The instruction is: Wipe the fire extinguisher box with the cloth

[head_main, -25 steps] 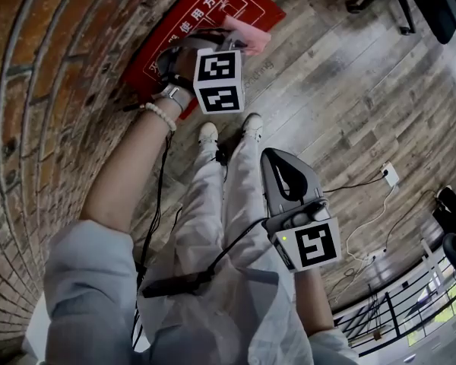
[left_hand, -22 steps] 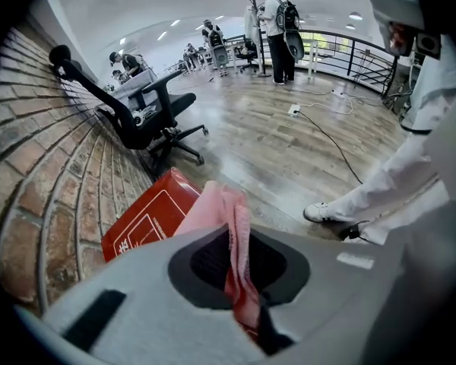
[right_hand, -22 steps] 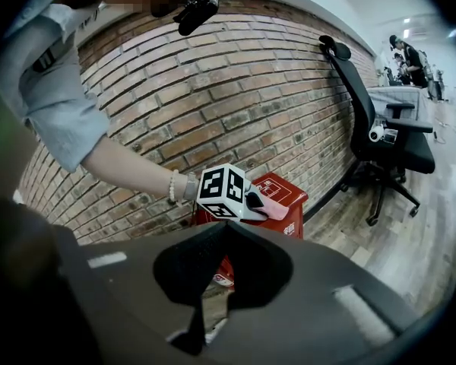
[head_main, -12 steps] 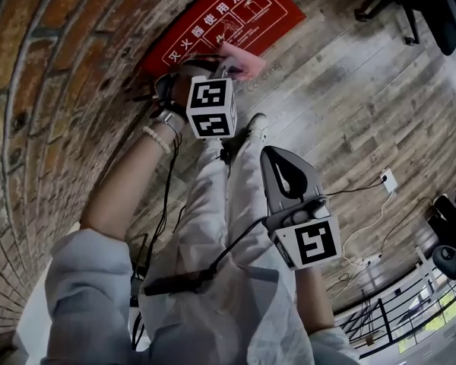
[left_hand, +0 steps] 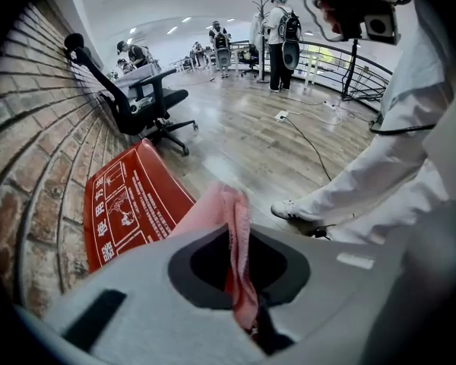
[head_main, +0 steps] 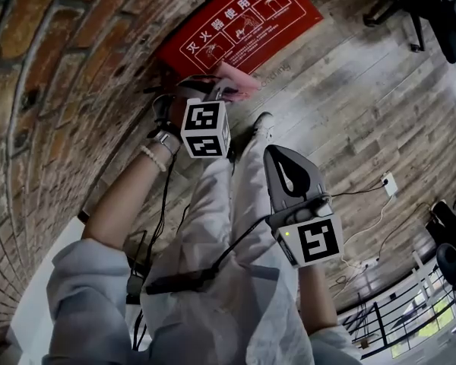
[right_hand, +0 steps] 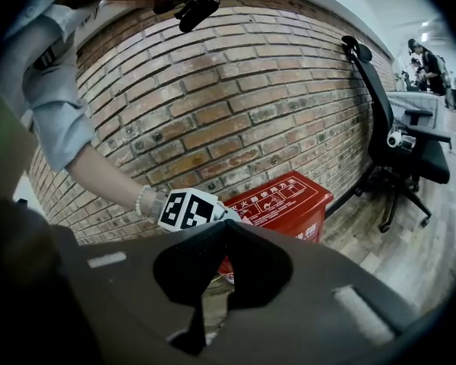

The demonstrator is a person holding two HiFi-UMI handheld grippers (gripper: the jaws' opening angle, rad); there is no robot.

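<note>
The red fire extinguisher box [head_main: 235,23] with white print stands on the floor against the brick wall; its lid also shows in the left gripper view [left_hand: 129,204] and its front in the right gripper view [right_hand: 285,200]. My left gripper [head_main: 226,88] is shut on a pink cloth [head_main: 239,80], held just off the box's near edge, apart from the lid. The cloth [left_hand: 232,242] hangs pinched between the jaws. My right gripper [head_main: 285,166] hangs lower by the person's legs, jaws together, holding nothing.
A brick wall [head_main: 53,74] runs along the left. Wooden floor [head_main: 365,105] spreads to the right, with a white cable and socket [head_main: 387,177] on it. A black office chair [left_hand: 137,105] stands beyond the box. A railing [head_main: 395,318] sits at lower right.
My left gripper with the pink cloth has drawn back off the red lid toward the person; more of the lid's print now shows. The right gripper has stayed put.
</note>
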